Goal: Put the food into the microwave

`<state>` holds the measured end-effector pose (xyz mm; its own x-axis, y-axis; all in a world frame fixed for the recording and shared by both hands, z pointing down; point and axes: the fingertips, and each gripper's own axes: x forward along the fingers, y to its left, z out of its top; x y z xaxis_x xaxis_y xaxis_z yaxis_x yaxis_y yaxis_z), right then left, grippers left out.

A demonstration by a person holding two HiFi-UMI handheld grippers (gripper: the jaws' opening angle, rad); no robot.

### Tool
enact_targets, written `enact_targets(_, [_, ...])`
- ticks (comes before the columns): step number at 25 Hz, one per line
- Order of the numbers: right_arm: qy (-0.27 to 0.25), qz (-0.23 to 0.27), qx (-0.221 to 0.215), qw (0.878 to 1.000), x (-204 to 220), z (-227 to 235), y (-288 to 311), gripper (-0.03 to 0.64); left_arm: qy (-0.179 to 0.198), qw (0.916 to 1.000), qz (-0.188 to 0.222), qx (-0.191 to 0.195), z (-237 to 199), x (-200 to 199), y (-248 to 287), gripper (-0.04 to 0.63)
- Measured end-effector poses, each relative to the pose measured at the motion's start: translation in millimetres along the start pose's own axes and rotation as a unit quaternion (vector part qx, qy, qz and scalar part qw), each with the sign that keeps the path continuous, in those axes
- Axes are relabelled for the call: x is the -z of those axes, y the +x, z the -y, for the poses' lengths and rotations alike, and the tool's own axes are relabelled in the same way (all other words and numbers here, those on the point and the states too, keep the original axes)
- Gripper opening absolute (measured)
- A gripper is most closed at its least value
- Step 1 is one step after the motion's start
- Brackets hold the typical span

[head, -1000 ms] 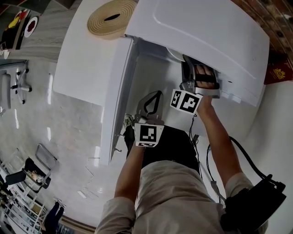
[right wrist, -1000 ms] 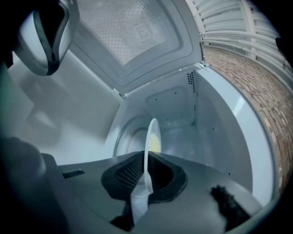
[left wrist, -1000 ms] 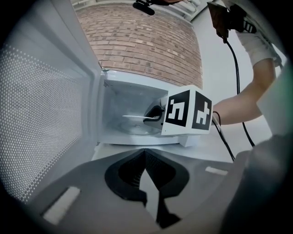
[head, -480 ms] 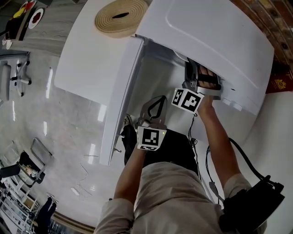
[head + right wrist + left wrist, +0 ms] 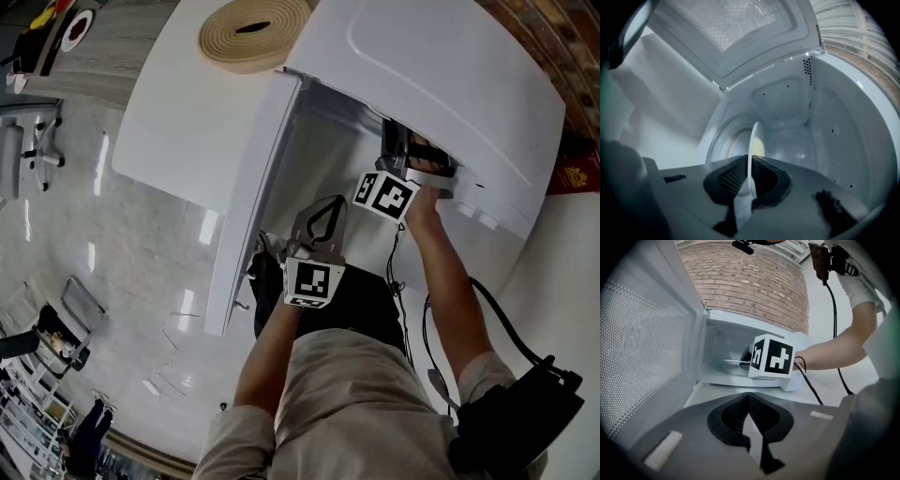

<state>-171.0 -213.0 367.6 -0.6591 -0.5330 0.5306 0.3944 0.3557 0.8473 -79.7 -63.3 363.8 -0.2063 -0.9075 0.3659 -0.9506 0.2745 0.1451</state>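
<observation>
The white microwave (image 5: pixel 441 84) stands with its door (image 5: pixel 248 197) swung open to the left. My right gripper (image 5: pixel 417 159) reaches into the cavity and is shut on the rim of a white plate (image 5: pixel 752 140), seen edge-on, with yellow food (image 5: pixel 759 147) on it. The plate's rim runs between the jaws of the right gripper (image 5: pixel 749 185). From the left gripper view the plate (image 5: pixel 736 363) shows inside the opening behind the right gripper's marker cube (image 5: pixel 772 357). My left gripper (image 5: pixel 319 217) hangs in front of the opening, beside the door, and the left gripper (image 5: pixel 750 420) is shut with nothing in it.
The glass turntable (image 5: pixel 717 140) lies on the cavity floor under the plate. A coiled woven mat (image 5: pixel 253 33) rests on the white counter (image 5: pixel 178 112) left of the microwave. A brick wall (image 5: pixel 750 282) rises behind. A black cable (image 5: pixel 506 319) trails from the right arm.
The head camera has shifted a little. Both grippers keep their places, and the right one still grips the plate inside the microwave.
</observation>
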Motion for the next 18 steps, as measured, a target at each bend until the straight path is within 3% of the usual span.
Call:
enact_targets(8, [-0.023, -0.016, -0.021, 0.999, 5, -11, 9, 0.026, -0.001, 0.9998, -0.010, 0.015, 14, 5, 3, 0.008])
enact_targets(11, [-0.037, -0.034, -0.049, 0.998, 9, -20, 10, 0.035, 0.003, 0.9998, -0.008, 0.016, 15, 3, 3, 0.008])
enact_targets(15, [0.006, -0.046, -0.103, 0.994, 7, -23, 8, 0.047, 0.007, 0.9998, -0.002, 0.020, 13, -3, 1, 0.008])
enact_targets(18, [0.043, -0.037, -0.130, 0.990, 4, -18, 7, 0.095, 0.010, 0.9997, -0.001, 0.023, 13, -6, -1, 0.008])
